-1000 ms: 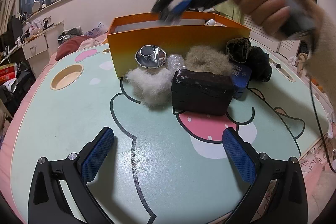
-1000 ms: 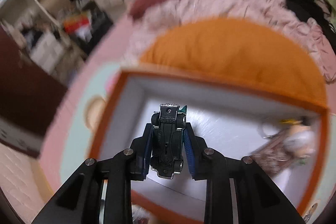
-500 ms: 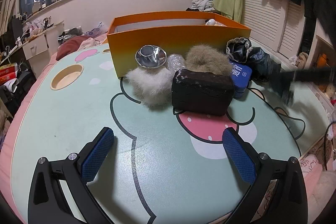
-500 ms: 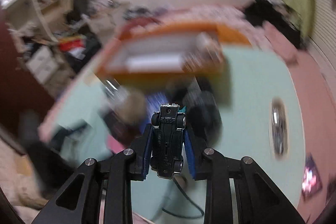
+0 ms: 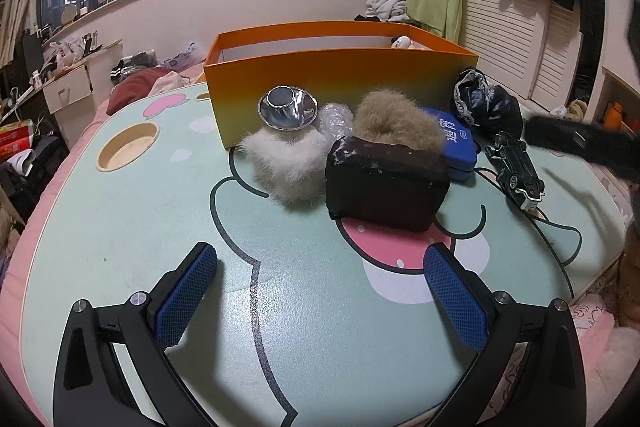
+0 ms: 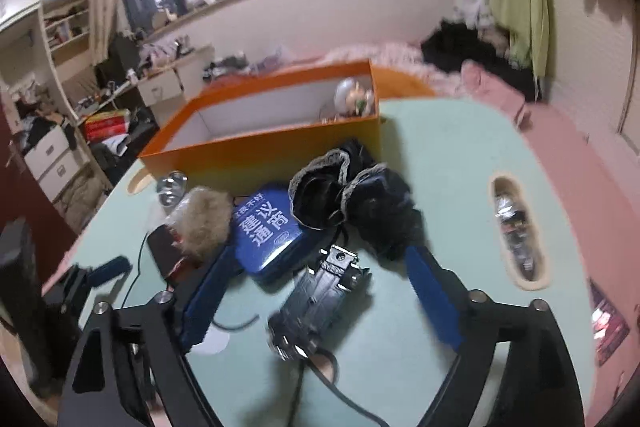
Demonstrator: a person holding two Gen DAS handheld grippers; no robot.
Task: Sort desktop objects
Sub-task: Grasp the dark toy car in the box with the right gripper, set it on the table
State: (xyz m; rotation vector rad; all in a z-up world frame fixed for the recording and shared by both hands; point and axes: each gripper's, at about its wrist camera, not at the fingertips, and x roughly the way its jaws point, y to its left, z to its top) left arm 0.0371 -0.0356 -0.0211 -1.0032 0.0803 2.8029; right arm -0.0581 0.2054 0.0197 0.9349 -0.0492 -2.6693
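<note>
A dark toy car [image 6: 320,301] lies on the mint table mat between the spread fingers of my right gripper [image 6: 320,287]. The jaws are opening and neither pad touches the car. In the left wrist view the car [image 5: 516,169] rests to the right of a blue tin [image 5: 456,143], with the right gripper [image 5: 580,143] a dark blur behind it. My left gripper [image 5: 320,291] hovers open and empty over the mat's near part. An orange box [image 5: 340,87] stands at the back, seen also in the right wrist view as the orange box [image 6: 260,151].
In front of the box lie a silver dish [image 5: 287,107], white fur [image 5: 288,163], brown fur [image 5: 396,123], a black block [image 5: 384,183] and black cloth [image 5: 486,107]. A black cable [image 6: 240,325] runs by the car. A cup hole [image 6: 516,231] sits near the right edge.
My right gripper swung from above the orange box down to the table's right side and opened, leaving the toy car on the mat. The left gripper has not moved.
</note>
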